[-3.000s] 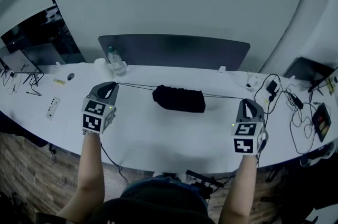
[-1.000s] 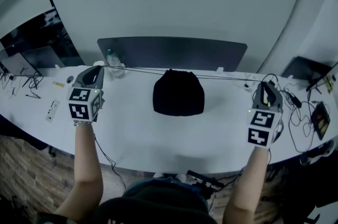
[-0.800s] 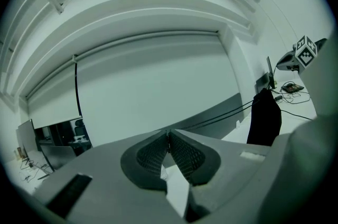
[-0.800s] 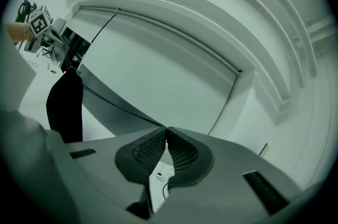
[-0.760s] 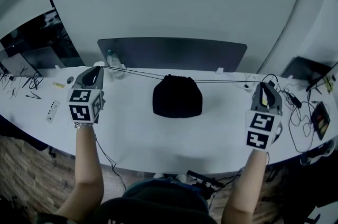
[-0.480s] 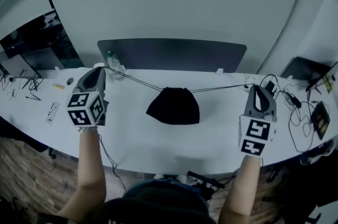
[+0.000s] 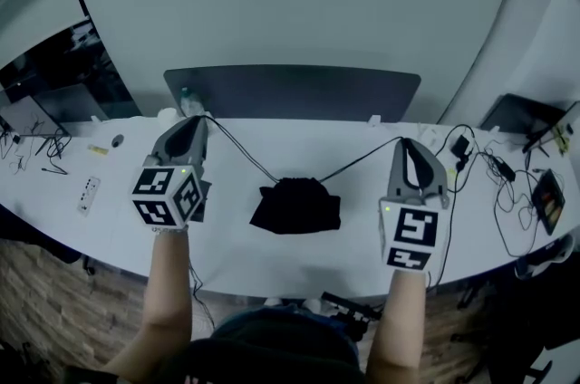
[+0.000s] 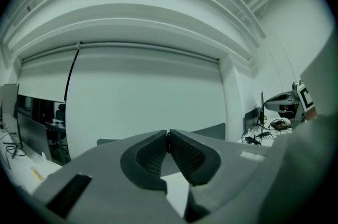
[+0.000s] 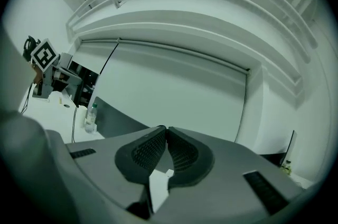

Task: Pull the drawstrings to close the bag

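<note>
My left gripper point(image 7: 200, 120) has its fingers pressed together at the tips. In the left gripper view point(image 8: 168, 136) the two ribbed pads point(image 8: 148, 157) meet at the front with only a dark sliver between them. From the head view, the left drawstring point(image 7: 240, 151) ends right at those tips, so I am pinching it there.

My right gripper point(image 7: 405, 140) is the same. In the right gripper view point(image 9: 166, 130) the pads point(image 9: 182, 154) touch at the front edge. The right drawstring point(image 7: 358, 159) runs up to that point, and I hold it clamped.

The bag point(image 7: 296, 206) lies on the white tabletop point(image 7: 299, 257) between my two grippers, a little nearer to me than their tips. It is black, low and rumpled, and its top edge is bunched where the two drawstrings come out. From there the drawstrings rise away from each other in a V, one to each gripper. Both grippers point level, away from me, toward the dark panel point(image 7: 290, 92) that stands along the far edge of the tabletop.

A water bottle point(image 7: 188, 99) stands at the panel's left end, beyond my left gripper; the right gripper view shows it too point(image 9: 91, 114). A tangle of cables point(image 7: 494, 169) lies on the tabletop well off to my right.
</note>
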